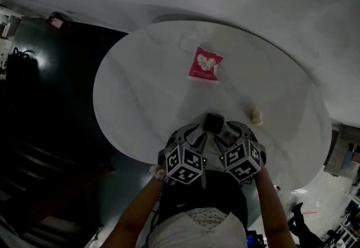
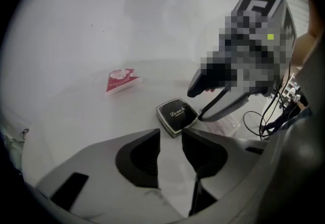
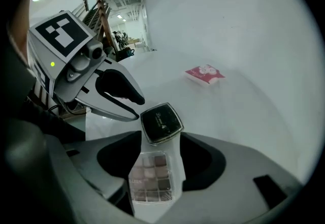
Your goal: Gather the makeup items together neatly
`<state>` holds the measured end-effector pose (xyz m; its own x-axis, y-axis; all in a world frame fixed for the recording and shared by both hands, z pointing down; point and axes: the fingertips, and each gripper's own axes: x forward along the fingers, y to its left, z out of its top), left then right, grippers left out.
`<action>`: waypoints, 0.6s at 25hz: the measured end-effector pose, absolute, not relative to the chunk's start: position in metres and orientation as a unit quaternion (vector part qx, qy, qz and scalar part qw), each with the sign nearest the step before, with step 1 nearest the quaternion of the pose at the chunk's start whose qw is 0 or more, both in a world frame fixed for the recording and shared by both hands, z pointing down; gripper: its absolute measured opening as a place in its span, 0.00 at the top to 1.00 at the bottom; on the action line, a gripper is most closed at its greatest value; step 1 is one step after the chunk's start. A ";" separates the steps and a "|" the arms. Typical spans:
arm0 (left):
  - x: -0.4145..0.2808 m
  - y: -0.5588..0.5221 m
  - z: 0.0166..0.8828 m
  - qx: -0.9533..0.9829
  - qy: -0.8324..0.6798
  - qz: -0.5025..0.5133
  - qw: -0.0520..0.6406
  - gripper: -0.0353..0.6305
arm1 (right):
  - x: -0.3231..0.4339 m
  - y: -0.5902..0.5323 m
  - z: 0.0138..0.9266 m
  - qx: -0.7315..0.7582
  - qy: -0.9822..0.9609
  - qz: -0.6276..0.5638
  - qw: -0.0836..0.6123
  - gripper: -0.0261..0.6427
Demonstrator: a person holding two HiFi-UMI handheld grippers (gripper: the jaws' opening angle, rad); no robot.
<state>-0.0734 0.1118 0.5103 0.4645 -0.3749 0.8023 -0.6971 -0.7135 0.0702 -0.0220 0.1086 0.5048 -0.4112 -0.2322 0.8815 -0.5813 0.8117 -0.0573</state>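
Black square compact lies just ahead of our left gripper, jaws apart. Our right gripper, jaws apart too, loosely straddles a clear-cased eyeshadow palette. Round white marble table, dark floor beside.

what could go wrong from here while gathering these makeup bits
The clear eyeshadow palette lies between the right gripper's open jaws; lifting away carelessly might drag it askew. The left gripper, open and empty, sits close beside it near the black square compact, so they may bump. The red packet lies well apart and could be forgotten.
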 end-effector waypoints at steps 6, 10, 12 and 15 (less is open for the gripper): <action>-0.072 0.114 0.512 0.836 -0.307 0.410 0.196 0.69 | -0.023 0.109 0.513 0.220 -0.820 0.163 0.503 0.54; -0.069 0.113 0.512 0.840 -0.298 0.413 0.186 0.69 | -0.026 0.105 0.514 0.209 -0.826 0.140 0.505 0.53; -0.067 0.113 0.512 0.842 -0.294 0.413 0.186 0.69 | -0.028 0.104 0.514 0.202 -0.829 0.133 0.504 0.53; -0.063 0.113 0.513 0.843 -0.291 0.412 0.189 0.69 | -0.028 0.102 0.516 0.198 -0.831 0.131 0.503 0.53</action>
<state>-0.0632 0.1133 0.5128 0.4922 -0.3340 0.8039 -0.6455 -0.7596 0.0796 -0.0277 0.1023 0.5164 -0.4151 -0.1985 0.8879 -0.4613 0.8871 -0.0174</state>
